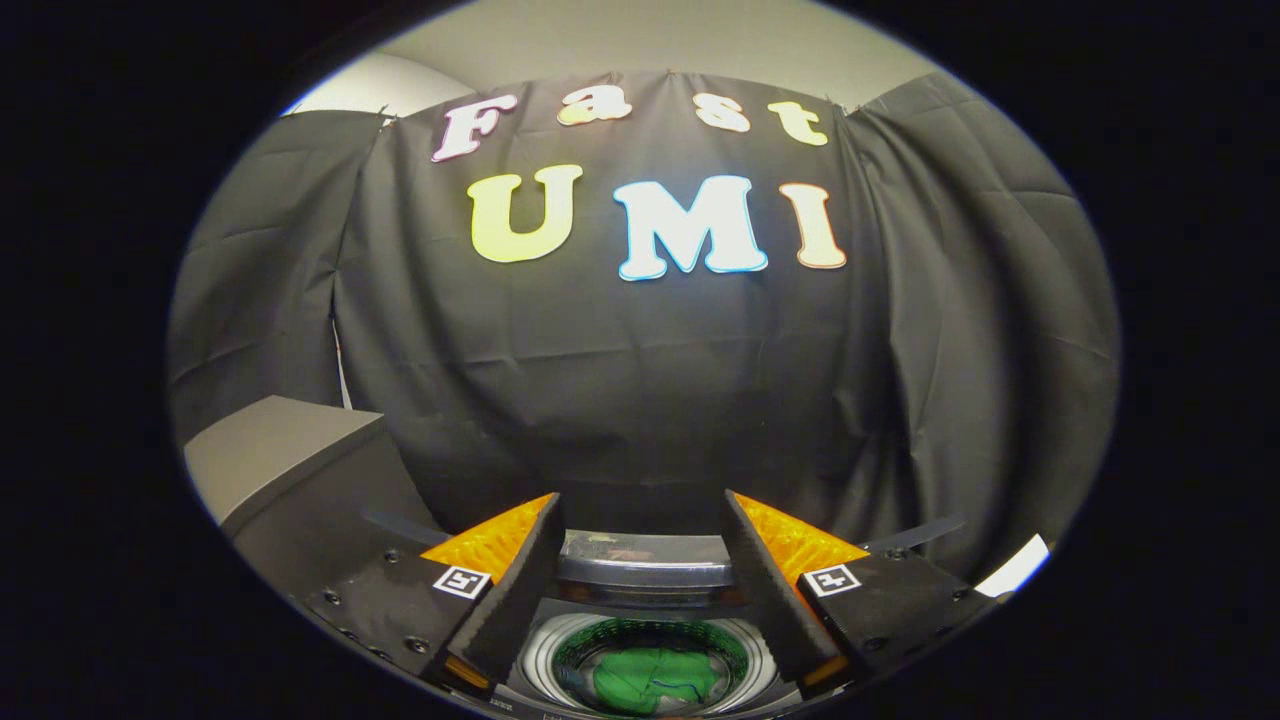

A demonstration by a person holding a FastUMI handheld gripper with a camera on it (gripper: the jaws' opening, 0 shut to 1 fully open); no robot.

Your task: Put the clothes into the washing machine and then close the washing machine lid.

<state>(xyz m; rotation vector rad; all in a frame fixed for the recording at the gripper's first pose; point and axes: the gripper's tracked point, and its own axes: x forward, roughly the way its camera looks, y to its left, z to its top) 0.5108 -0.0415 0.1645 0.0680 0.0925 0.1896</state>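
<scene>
Hovering above the washing machine (640, 640), the gripper (640, 560) had its fingers spread wide and grasping nothing, the open drum showing between them. A green garment (655, 678) lay crumpled at the bottom of that drum, so the clothes part of the task looked finished. The lid (645, 562) stood raised at the far side of the drum, its grey rim just beyond the fingertips. Judging by that rim, it was a stiff, light plastic panel on a hinge, likely smooth and a little slippery; it would best be taken at its free upper edge, or simply pushed from behind, and eased down over the drum. A grey box (275, 455) sat to the machine's left.
</scene>
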